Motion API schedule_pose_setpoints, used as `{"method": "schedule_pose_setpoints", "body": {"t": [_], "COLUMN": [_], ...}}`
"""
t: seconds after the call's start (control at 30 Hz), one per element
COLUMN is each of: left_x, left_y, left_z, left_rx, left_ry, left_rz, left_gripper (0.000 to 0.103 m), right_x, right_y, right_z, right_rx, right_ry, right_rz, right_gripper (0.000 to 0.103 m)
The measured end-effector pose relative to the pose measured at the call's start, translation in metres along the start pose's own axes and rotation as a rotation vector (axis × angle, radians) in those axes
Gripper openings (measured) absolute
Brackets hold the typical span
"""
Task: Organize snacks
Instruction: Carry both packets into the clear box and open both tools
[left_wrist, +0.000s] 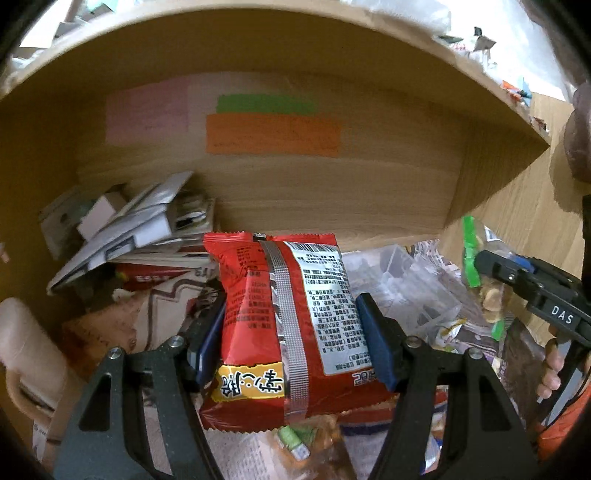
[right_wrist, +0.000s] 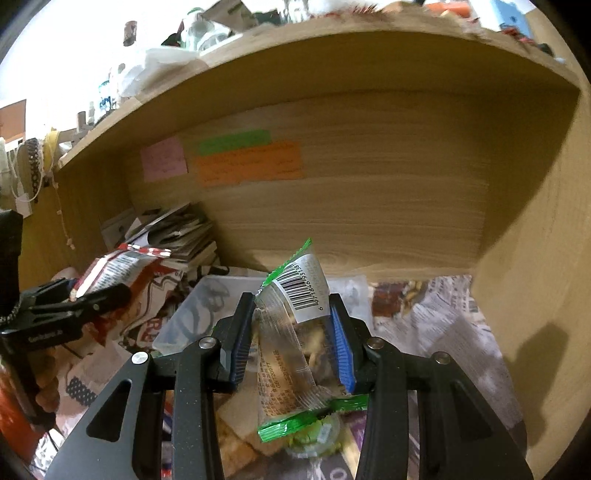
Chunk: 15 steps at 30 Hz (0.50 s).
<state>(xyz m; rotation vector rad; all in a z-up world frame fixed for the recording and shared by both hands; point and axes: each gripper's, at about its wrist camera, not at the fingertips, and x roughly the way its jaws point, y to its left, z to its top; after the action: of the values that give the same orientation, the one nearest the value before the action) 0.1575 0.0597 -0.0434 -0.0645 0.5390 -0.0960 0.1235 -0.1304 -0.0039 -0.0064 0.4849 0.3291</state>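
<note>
Nearest in the left wrist view, the left gripper (left_wrist: 291, 332) is clamped on one red snack packet (left_wrist: 284, 325), its two blue pads (left_wrist: 373, 343) pressing the packet's sides. The packet is held upright with its back seam and printed label facing the camera, above a litter of other wrappers and newspaper. In the right wrist view, the right gripper (right_wrist: 291, 343) is clamped on one clear snack packet with green ends (right_wrist: 295, 332), barcode uppermost, nuts visible inside. The same packet (left_wrist: 476, 273) shows at the right of the left wrist view, and the red packet (right_wrist: 110, 273) at the left of the right wrist view, so the two grippers stand side by side, apart.

Just beyond lies one clear plastic box (right_wrist: 207, 306) on the newspaper. Farther back, at the left, a heap of papers and booklets (left_wrist: 136, 229) leans against the wooden shelf's back wall (left_wrist: 332, 192). On that wall three sticky notes show: one pink (left_wrist: 147, 114), one green (left_wrist: 266, 104), one orange (left_wrist: 273, 134).
</note>
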Motion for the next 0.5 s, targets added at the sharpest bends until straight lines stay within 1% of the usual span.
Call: {"method": "schedule_pose_setpoints", "body": {"t": [0.13,0.23,0.5], "left_x": [0.023,0.042,0.088], "left_y": [-0.001,0.001,0.006], "left_z": [0.006,0.009,0.013], "left_rx": [0.013,0.01,0.008], "left_ry": [0.034,0.07,0.159], "left_rz": [-0.007,-0.026,-0.043], "left_gripper": [0.067,0.067,0.067], "right_x": [0.022,0.04,0.081], "right_y": [-0.002,-0.004,-0.003], "right_z": [0.004,0.006,0.004], "right_rx": [-0.008,-0.018,-0.039], "right_ry": [0.034,0.068,0.16], "right_rz": [0.017,0.017,0.019], "right_gripper": [0.036,0.036,0.036]}}
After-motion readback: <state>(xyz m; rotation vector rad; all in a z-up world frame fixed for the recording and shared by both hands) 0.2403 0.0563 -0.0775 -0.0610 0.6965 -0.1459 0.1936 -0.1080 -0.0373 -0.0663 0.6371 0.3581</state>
